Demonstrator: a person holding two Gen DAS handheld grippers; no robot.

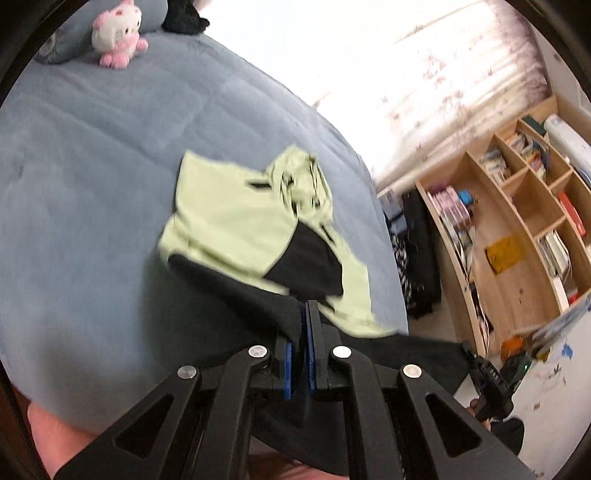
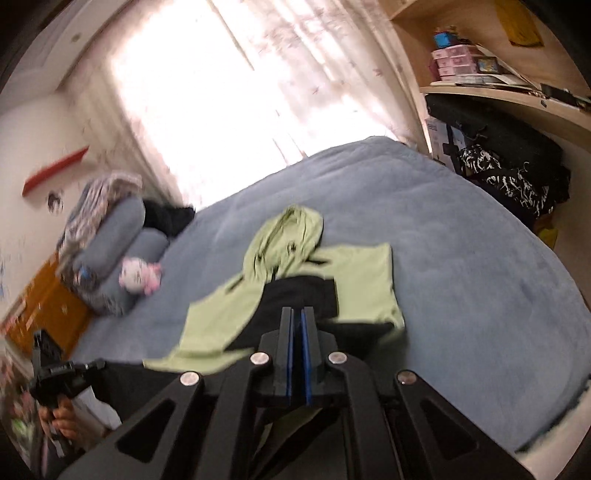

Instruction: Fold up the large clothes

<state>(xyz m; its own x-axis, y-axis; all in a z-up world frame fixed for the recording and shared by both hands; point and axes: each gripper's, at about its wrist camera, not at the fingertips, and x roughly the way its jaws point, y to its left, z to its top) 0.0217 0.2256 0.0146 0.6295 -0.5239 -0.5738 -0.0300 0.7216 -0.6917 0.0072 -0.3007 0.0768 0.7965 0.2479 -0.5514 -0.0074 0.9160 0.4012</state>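
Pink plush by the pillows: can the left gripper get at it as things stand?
Probably not right away. The left gripper is shut on the green and black garment's black hem, and the pink plush sits far up the blue bed; the bedding between looks bare.

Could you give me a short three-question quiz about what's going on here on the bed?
1. True or false: the left gripper is shut on the black hem of the green and black garment.
2. The garment lies on: A) a wooden floor, B) a blue-grey bed, C) a shelf.
3. What toy sits near the pillows?

Key: 1 true. 2 B. 3 a pink and white plush toy.
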